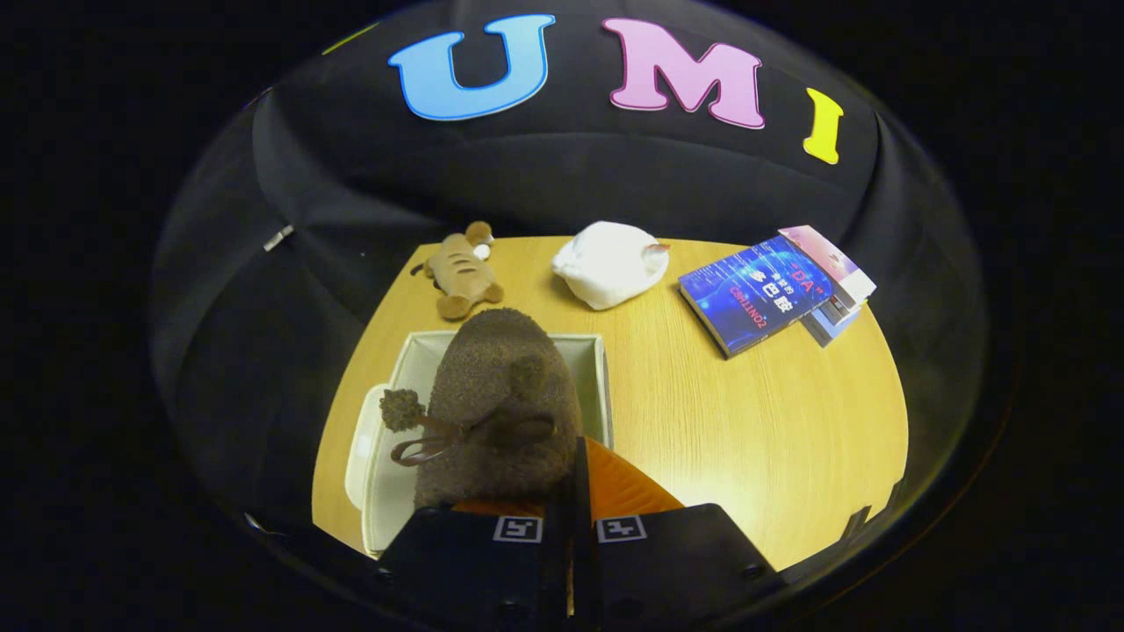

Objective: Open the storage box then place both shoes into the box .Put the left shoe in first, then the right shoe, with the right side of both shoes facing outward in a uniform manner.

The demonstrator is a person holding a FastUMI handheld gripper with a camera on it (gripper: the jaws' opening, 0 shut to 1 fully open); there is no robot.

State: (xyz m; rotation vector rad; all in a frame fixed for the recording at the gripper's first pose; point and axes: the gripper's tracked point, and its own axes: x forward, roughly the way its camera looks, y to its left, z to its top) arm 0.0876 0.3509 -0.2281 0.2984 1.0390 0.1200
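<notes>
The shoe (500, 404) is a fuzzy brown slipper with a pom-pom and a little bow on its side. It hangs just ahead of the tongs (575, 491), over the open storage box (599, 369). The tongs are squeezed together, with almost no gap between the two fingers. They look clamped on the near end of the shoe, but the shoe hides the exact spot where they pinch it. The toe of the shoe points away from the tongs, toward the far wall of the storage box.

The storage box is pale and sits on the wooden counter (773, 421), right under the shoe. Its lid (358, 448) is flipped open and lies flat beside the box, on the pom-pom side of the shoe.

Beyond the storage box, near the far edge of the counter, lies a small striped tiger toy (458, 270). Next to the toy, also beyond the box, sits a soft white bundle (610, 262); I cannot tell what it is. Further off to the side of the box, well apart from it, is a stack of books (777, 290) with a blue one on top.
</notes>
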